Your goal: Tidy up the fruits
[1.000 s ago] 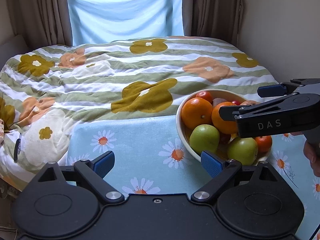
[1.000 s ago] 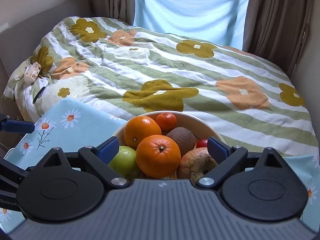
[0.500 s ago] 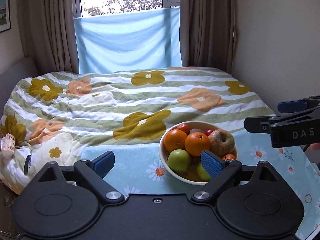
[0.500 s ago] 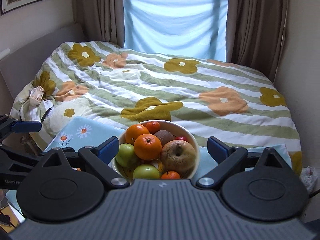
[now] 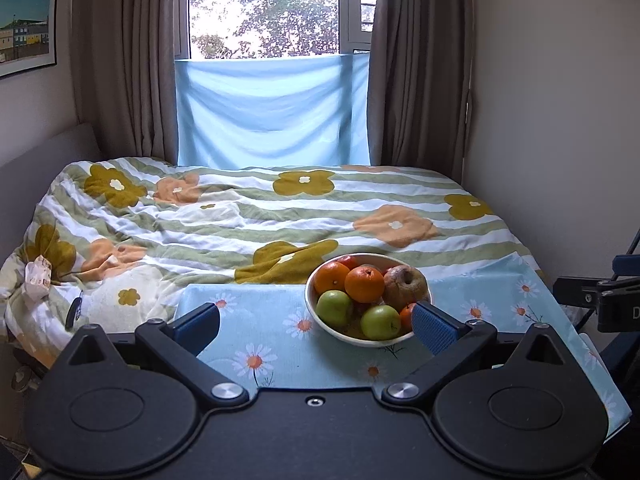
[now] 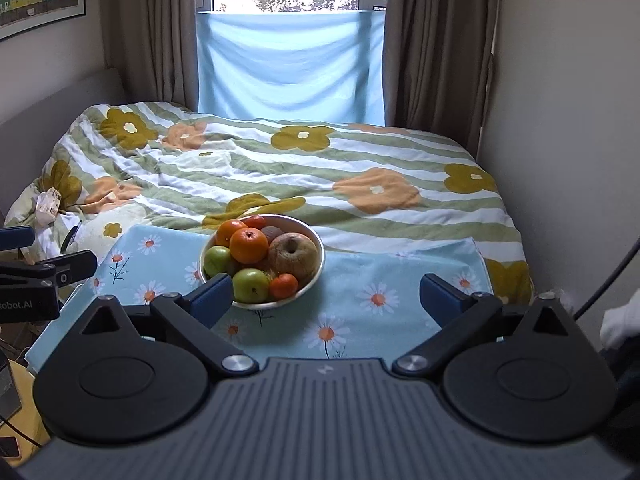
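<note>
Left gripper: the black left gripper with blue pads (image 5: 316, 324) is held above the near edge of the table; its fingers are spread wide apart and nothing is gripped between them.
Right gripper: the black right gripper with blue pads (image 6: 326, 294) is likewise held back from the table, its fingers set wide apart and empty.
Bowl: a round white ceramic bowl (image 5: 320, 322) (image 6: 318, 270) is seen resting on the light blue daisy-print tablecloth (image 5: 260, 336) (image 6: 380, 280), toward the far side of the table.
Fruit: two oranges (image 5: 364, 283) (image 6: 248, 245), two green apples (image 5: 380, 321) (image 6: 250, 284), a brownish wrinkled apple (image 5: 405, 287) (image 6: 293, 256) and a small mandarin (image 6: 283, 285) are piled inside the bowl; a red fruit is partly hidden at the far rim.
Background: a bed covered with a green-striped flowered quilt (image 5: 260, 216) is seen beyond the table, with brown curtains (image 5: 124, 80) and a pale blue cloth (image 5: 272, 120) hung below the window.
</note>
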